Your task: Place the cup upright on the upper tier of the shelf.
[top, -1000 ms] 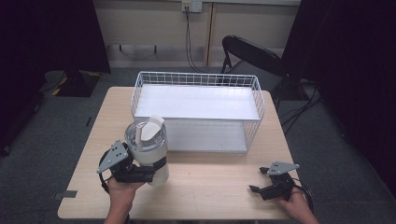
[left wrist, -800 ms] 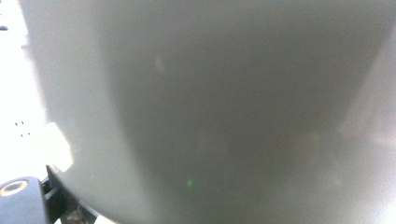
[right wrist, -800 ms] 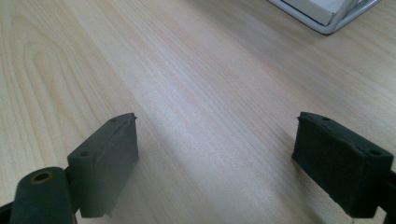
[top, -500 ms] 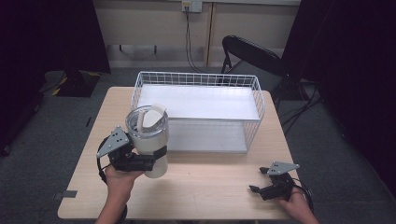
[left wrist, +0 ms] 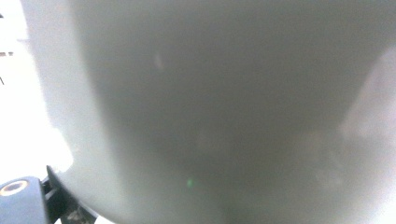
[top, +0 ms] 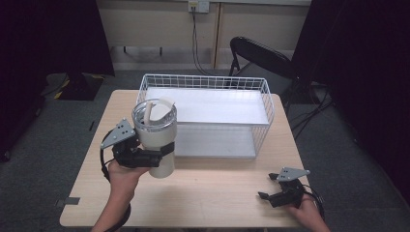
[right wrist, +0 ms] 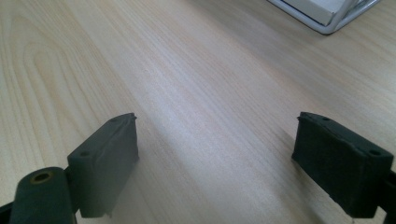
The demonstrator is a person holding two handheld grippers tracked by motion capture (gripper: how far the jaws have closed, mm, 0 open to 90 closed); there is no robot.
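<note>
In the high view, the left gripper is sitting at the lower left of the frame, its fingers clamping the body of a white tumbler. The tumbler is standing roughly upright, raised above the table, with its clear lid and open rim facing up and a white flap showing at the top. A person's left hand is wrapping the gripper's handle from below, and the grey three-cornered plate is showing on top of it, just left of the tumbler. The tumbler is hanging just in front of the near left corner of a white wire basket, which is occupying the middle of the frame on the far half of the table; whether the two are touching cannot be told.

In the left gripper view, the tumbler's pale grey wall is pressing so close to the camera that it is blurring, with one dark finger peeking in at the lower left corner.

The right gripper is resting low at the lower right of the high view, held by the person's right hand, well apart from the tumbler. In the right gripper view its fingers are standing wide apart with nothing between them, over bare wood grain, and a corner of the basket is showing at the upper right.
</note>
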